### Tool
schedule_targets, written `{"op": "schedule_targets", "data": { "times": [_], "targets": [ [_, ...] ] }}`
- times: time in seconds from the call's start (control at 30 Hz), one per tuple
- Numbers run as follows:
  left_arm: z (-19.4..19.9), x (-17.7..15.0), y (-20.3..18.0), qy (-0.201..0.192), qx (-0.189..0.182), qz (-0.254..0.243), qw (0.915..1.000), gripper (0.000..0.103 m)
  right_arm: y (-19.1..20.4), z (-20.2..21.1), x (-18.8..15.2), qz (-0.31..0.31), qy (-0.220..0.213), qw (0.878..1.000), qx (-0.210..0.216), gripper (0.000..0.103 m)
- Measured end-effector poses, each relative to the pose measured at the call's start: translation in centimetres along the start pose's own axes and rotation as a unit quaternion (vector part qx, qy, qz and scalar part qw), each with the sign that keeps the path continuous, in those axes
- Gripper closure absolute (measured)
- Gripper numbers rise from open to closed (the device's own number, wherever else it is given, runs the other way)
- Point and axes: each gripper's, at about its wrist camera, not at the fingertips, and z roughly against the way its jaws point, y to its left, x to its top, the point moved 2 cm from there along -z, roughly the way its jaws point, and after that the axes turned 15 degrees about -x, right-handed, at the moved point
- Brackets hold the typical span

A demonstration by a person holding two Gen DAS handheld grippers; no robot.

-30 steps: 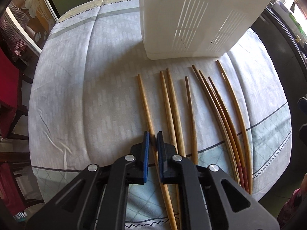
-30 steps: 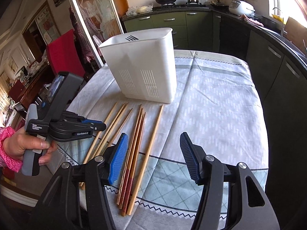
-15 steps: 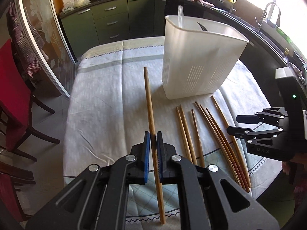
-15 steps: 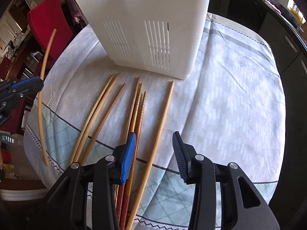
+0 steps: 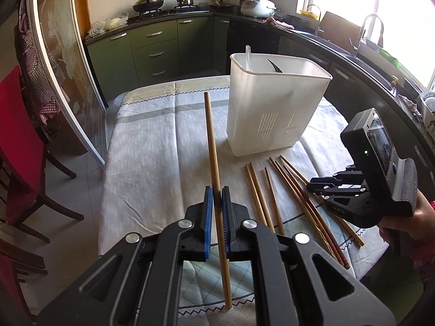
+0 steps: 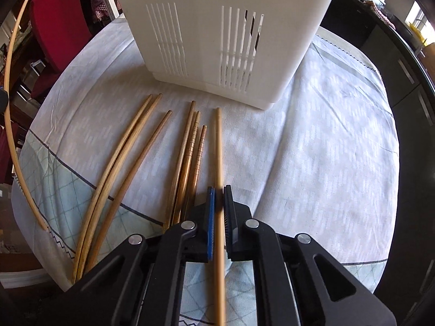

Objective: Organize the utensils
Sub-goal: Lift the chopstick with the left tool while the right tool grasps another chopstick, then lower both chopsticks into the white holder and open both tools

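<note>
My left gripper (image 5: 216,198) is shut on a light wooden chopstick (image 5: 211,141) and holds it in the air above the tablecloth, tip pointing away. My right gripper (image 6: 218,203) is down at the table, shut on the rightmost chopstick (image 6: 218,146) of the row, which still lies on the cloth. Several more chopsticks (image 6: 127,163) lie to its left. The tall white slotted utensil holder (image 6: 225,27) stands just beyond them. In the left wrist view the holder (image 5: 272,114) has a few items inside, and the right gripper (image 5: 311,185) sits low over the chopstick row (image 5: 272,201).
The table (image 5: 146,146), under a pale cloth, ends close to both grippers. Red chairs (image 5: 16,146) stand to the left by a glass sliding door. Dark green kitchen cabinets (image 5: 155,51) and a sink counter run behind and to the right. A person's hand (image 5: 402,222) holds the right gripper.
My left gripper has lifted its chopstick off the table and tilted upward. My right gripper has dropped over the rightmost chopstick and gone from wide open to shut on it.
</note>
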Motion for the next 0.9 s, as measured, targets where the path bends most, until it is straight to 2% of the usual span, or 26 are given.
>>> {"op": "schedule_targets", "data": {
  "times": [0.2,0.47,0.6,0.9],
  "targets": [
    [0.5,0.0,-0.5,-0.006,-0.003,-0.009,0.9999,0.096,-2.0,4.2,-0.6,-0.031,-0.054,0.998,0.032,0.096],
    [1.9,0.6,-1.1,-0.024,-0.008,-0.019,0.9995,0.097,-5.1,11.9,-1.7,-0.066,-0.147,0.986,0.051,0.096],
    [2.4,0.8,-1.5,-0.029,-0.01,-0.022,0.9993,0.097,-7.1,14.4,-1.9,-0.072,-0.173,0.981,0.056,0.096],
    [4.3,2.7,-2.7,-0.051,-0.023,-0.036,0.9978,0.097,-8.2,19.1,-1.7,-0.083,-0.217,0.971,0.064,0.096]
  ]
}}
